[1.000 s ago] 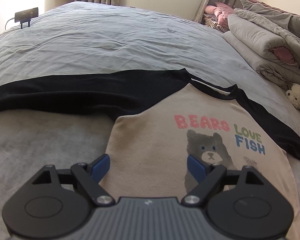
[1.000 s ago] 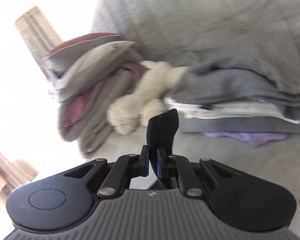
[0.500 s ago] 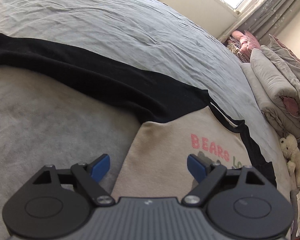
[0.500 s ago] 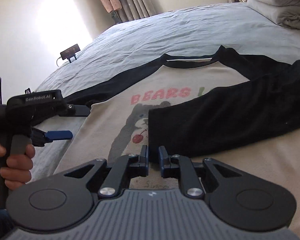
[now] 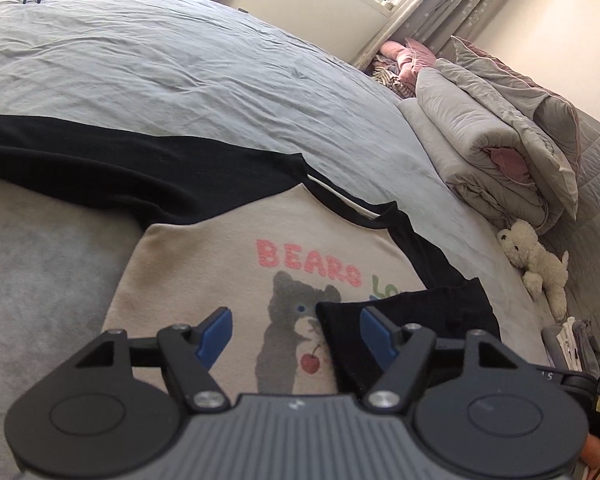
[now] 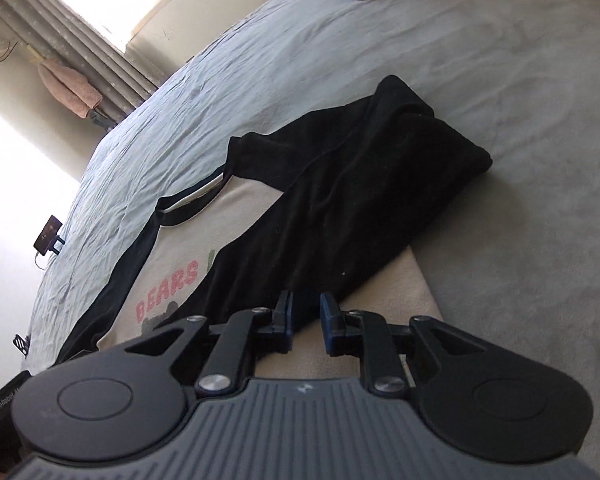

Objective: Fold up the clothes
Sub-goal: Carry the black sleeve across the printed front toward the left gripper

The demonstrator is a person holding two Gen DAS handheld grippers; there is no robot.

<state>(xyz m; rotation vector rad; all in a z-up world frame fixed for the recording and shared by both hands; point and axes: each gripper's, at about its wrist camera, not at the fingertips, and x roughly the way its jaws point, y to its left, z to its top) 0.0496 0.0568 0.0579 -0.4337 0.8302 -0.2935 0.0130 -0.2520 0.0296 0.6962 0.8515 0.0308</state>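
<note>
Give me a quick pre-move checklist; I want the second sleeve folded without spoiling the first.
1. Right sleeve laid across the shirt front: ok.
2. Right gripper let go, nothing between its just-opening jaws: ok.
3. Left gripper open, though just narrowed: ok.
4. Left sleeve spread flat on the bed: ok.
5. Left sleeve cuff in view: not ok.
6. Shirt hem lying flat: cannot tell.

A cream plush toy bear (image 5: 540, 264) lies beside 1 rolled grey quilt (image 5: 484, 152) on the wrinkled grey-blue bedsheet (image 5: 180, 68); patterned grey curtains (image 6: 80, 68) hang behind.
</note>
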